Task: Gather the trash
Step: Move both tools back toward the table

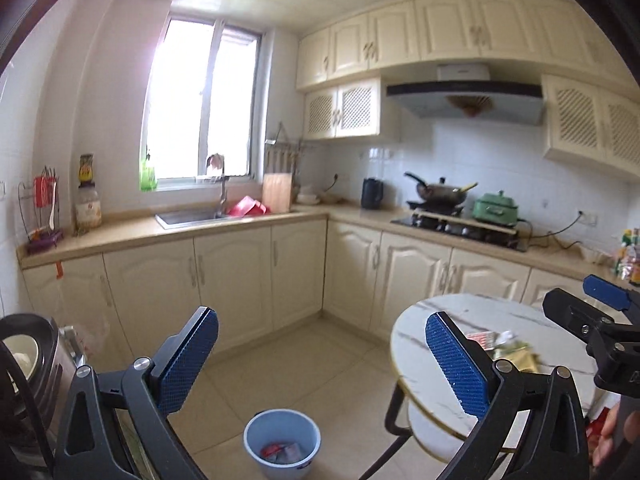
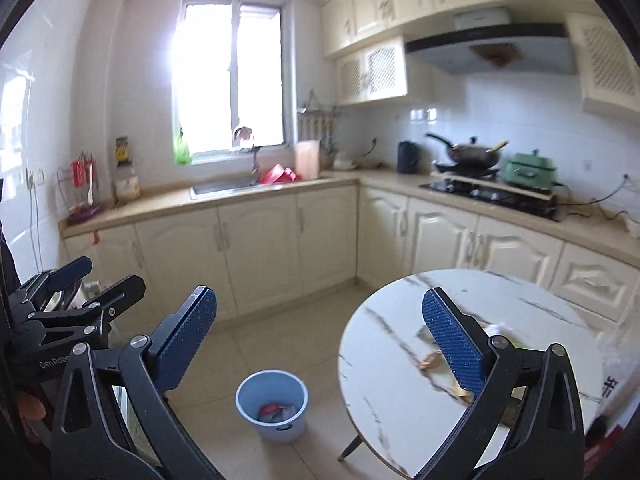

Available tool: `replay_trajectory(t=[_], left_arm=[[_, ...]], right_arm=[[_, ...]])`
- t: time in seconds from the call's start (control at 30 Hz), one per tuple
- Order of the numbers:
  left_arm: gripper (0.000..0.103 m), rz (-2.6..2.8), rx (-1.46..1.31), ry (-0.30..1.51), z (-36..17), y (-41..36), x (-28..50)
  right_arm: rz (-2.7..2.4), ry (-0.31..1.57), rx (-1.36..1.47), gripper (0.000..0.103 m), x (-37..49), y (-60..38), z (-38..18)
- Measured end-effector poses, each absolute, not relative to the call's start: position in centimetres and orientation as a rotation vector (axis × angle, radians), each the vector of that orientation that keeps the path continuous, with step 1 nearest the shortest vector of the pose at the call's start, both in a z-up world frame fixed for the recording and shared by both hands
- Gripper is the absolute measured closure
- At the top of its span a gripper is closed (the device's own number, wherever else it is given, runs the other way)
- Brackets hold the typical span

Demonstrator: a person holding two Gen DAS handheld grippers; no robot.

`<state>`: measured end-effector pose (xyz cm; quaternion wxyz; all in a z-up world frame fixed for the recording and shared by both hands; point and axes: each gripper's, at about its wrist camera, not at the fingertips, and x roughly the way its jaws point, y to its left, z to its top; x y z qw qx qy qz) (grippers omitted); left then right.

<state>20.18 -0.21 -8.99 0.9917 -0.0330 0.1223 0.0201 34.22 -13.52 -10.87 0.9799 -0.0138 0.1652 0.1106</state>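
A light blue bin [image 1: 256, 436] stands on the tiled floor with a red wrapper [image 1: 271, 449] and other scraps inside; in the right wrist view the bin [image 2: 280, 428] is left of the table. Wrappers [image 1: 510, 346] lie in a small heap on a round white marble table [image 1: 452, 312]. In the right wrist view the wrappers [image 2: 430, 358] lie partly behind my right finger, on the table [image 2: 392, 380]. My left gripper [image 1: 322, 316] is open and empty, high above the floor. My right gripper [image 2: 319, 292] is open and empty too. Each shows at the edge of the other's view.
An L-shaped counter [image 1: 132, 232] runs along the far walls with a sink [image 1: 188, 216], a kettle [image 1: 372, 194] and a wok on the stove [image 1: 440, 194]. A rice cooker [image 1: 32, 364] stands close at the left. A white bag [image 2: 616, 360] lies at the table's right edge.
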Motion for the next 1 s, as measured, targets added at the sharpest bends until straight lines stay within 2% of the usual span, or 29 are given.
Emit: replay_trajectory(t=[0.33, 0.53, 0.73, 1.0], left_arm=[[0.001, -0.06, -0.026, 0.101, -11.5, -1.2, 5.0], [0.001, -0.111, -0.009, 0.057, -13.2, -0.9, -0.5], [0.001, -0.124, -0.003, 0.047, -14.3, 0.3, -1.3], [0.001, -0.139, 0.014, 0.065, -13.2, -0.5, 2.8]], right_arm=[[0.08, 0.227, 0.008, 0.0, 25.4, -19.6, -6.3], [0.017, 0.194, 0.017, 0.0, 22.1, -21.3, -5.0], [-0.026, 0.173, 0.033, 0.0, 20.9, -23.0, -4.4], [-0.056, 0.198, 0.038, 0.0, 22.1, -24.3, -5.3]])
